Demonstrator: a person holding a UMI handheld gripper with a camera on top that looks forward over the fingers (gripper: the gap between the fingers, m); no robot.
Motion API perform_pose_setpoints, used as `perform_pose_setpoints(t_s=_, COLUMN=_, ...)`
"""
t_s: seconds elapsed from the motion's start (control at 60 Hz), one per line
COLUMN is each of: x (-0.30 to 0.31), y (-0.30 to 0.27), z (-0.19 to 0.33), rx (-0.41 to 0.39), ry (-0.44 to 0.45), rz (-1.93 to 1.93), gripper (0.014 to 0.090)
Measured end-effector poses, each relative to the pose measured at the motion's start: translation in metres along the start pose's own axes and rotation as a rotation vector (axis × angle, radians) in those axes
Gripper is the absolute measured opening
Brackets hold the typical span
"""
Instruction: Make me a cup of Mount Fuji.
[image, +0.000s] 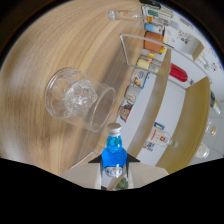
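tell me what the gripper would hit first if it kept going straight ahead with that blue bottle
Most likely the glass holding ice. The gripper is shut on the blue bottle, whose cap points toward the glass rim just ahead on the wooden table. Depth is unclear, so the bottle might pass slightly beside it.

Materials and finishes, bench scene

Bench (45, 40): pale wood-look surface, fine straight grain, smooth, low sheen. Glass tumbler (80, 99): clear, thick-walled, glossy, with a faceted, rough-looking frosty mass inside that catches white highlights. Blue bottle (114, 150): translucent, glossy body, vivid blue, with a pale matt cap and a small paper-like label low on its front; it sits between the fingers of the tool (114, 176), which look like matt off-white plastic with dark edges. Beyond, a clear glossy bottle (122, 15) lies near a row of labelled containers (150, 50), their labels paper-like. Red object (177, 73): smooth, shiny.
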Motion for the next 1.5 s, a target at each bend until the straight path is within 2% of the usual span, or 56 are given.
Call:
perform_pose_setpoints(t_s=0.117, x=0.003, y=0.001, z=-0.003, rx=0.005, ry=-0.006, rz=0.04, gripper=0.0353)
perform_pose_setpoints(t_s=0.217, x=0.016, y=0.0, z=-0.013, rx=0.048, ry=-0.002, rz=0.211, gripper=0.0355)
perform_pose_setpoints(t_s=0.45, x=0.091, y=0.029, z=-0.066, rx=0.21, ry=0.041, rz=1.084, gripper=0.0356)
perform_pose_setpoints(t_s=0.517, x=0.102, y=0.045, z=-0.078, rx=0.266, ry=0.053, rz=1.314, gripper=0.0359)
perform_pose_setpoints(t_s=0.55, x=0.1, y=0.057, z=-0.081, rx=0.27, ry=0.059, rz=1.419, gripper=0.0358)
perform_pose_setpoints(t_s=0.65, x=0.072, y=0.088, z=-0.078, rx=0.224, ry=0.025, rz=1.671, gripper=0.0358)
perform_pose_setpoints(t_s=0.783, x=-0.004, y=0.113, z=-0.055, rx=0.093, ry=-0.077, rz=1.845, gripper=0.0357)
perform_pose_setpoints(t_s=0.933, x=-0.082, y=0.117, z=-0.029, rx=-0.038, ry=-0.192, rz=1.879, gripper=0.0358)
perform_pose_setpoints(t_s=1.05, x=-0.121, y=0.111, z=-0.015, rx=-0.097, ry=-0.272, rz=1.868, gripper=0.0357)
perform_pose_setpoints(t_s=1.333, x=-0.151, y=0.096, z=-0.005, rx=-0.119, ry=-0.399, rz=1.854, gripper=0.036)
perform_pose_setpoints(t_s=1.417, x=-0.159, y=0.094, z=-0.006, rx=-0.149, ry=-0.44, rz=1.839, gripper=0.0362)
perform_pose_setpoints(t_s=1.5, x=-0.16, y=0.095, z=-0.005, rx=-0.158, ry=-0.438, rz=1.845, gripper=0.0365)
